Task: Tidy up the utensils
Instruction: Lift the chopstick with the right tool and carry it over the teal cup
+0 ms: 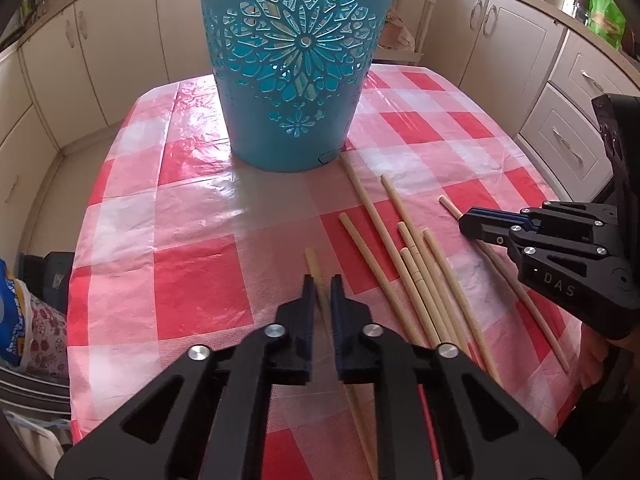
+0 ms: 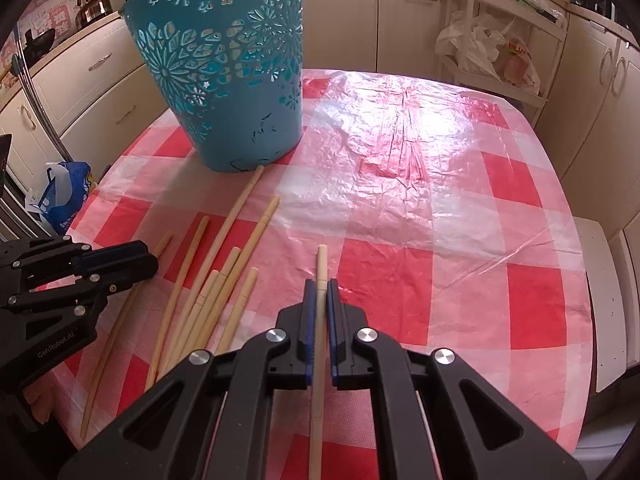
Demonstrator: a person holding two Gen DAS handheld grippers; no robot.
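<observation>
A tall teal cut-out basket (image 1: 288, 80) (image 2: 224, 80) stands at the far side of the red-and-white checked tablecloth (image 1: 200, 260) (image 2: 440, 240). Several loose wooden chopsticks (image 1: 416, 264) (image 2: 224, 264) lie fanned out in front of it. My left gripper (image 1: 323, 280) (image 2: 150, 258) is shut on one chopstick (image 1: 312, 258) at the left of the pile, its tip poking out past the fingers. My right gripper (image 2: 320, 282) (image 1: 466, 224) is shut on another chopstick (image 2: 321, 260) (image 1: 448, 204) at the right of the pile. Both held sticks lie low over the cloth.
Cream kitchen cabinets (image 1: 560, 80) ring the table. A rack with plastic bags (image 2: 492, 56) stands behind the far edge. A blue bag (image 2: 64, 196) sits on the floor at the left. The cloth's right half (image 2: 460, 280) is bare.
</observation>
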